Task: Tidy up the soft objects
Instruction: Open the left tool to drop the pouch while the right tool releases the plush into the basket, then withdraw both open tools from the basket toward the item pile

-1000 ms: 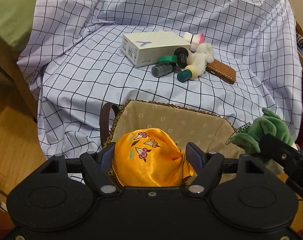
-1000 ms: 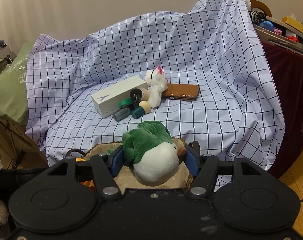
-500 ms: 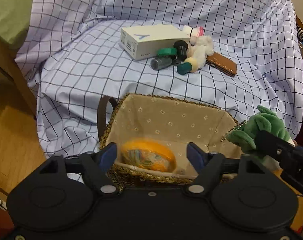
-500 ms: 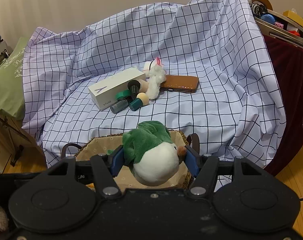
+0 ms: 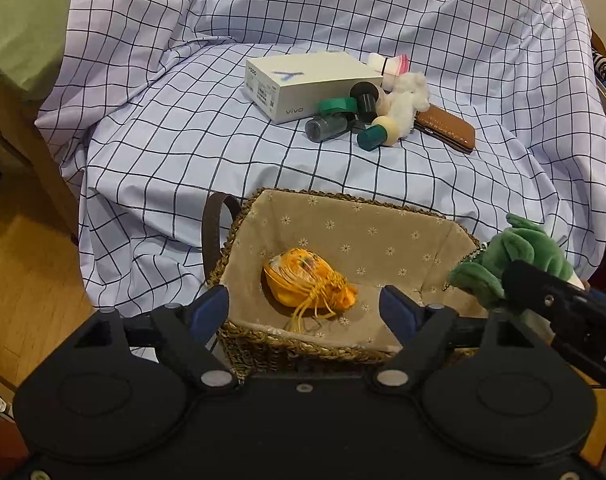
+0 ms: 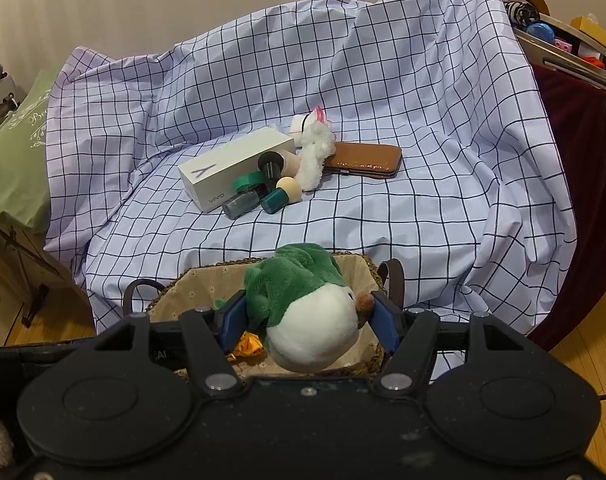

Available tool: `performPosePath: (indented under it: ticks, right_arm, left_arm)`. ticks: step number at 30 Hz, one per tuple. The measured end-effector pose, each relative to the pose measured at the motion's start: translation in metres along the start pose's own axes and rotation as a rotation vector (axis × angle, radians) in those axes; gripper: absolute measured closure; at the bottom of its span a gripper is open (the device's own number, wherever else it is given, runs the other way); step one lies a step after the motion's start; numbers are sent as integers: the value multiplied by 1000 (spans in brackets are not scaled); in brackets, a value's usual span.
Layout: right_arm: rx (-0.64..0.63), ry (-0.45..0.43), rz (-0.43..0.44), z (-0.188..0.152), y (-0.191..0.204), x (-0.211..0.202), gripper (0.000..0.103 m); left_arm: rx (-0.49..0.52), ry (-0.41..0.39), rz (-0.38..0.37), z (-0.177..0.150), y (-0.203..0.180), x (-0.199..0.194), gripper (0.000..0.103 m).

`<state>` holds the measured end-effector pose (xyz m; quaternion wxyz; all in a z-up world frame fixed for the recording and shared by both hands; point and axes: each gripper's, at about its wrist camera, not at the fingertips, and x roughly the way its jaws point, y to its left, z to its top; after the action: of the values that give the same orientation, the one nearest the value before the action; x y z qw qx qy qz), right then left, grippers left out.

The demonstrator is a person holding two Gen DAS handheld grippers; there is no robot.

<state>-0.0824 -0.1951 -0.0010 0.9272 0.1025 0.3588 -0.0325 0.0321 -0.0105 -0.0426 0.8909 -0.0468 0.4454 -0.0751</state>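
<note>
Checked sheet [image 5: 183,152] draped over furniture, wood floor [image 5: 19,264] at nine o'clock.
Lined basket [image 5: 343,236] holds the orange pouch [image 5: 307,280]; left gripper [image 5: 303,304] empty, jaws apart; right gripper [image 6: 305,316], opening, grips green plush [image 6: 303,304], basket largely hidden.

Covered with a checked sheet [image 5: 183,128], a soft piece of furniture, kind not clear. Directly on the sheet: woven basket [image 5: 239,216] at the near edge, white box [image 5: 303,80], small bottles [image 5: 331,126], white plush [image 5: 407,96], brown case [image 5: 447,128] clustered further back.
</note>
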Motion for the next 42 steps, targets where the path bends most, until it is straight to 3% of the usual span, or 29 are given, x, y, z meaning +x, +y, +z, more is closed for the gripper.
performPosePath:
  ticks: [5,42]
  right_arm:
    - [-3,0,6,0,1,0,36]
    - [-3,2,1,-3,-2,1,36]
  left_arm:
    - [7,-3,1,-2,0,-1,24]
    - [9,-4,2,-2,-2,-1,22]
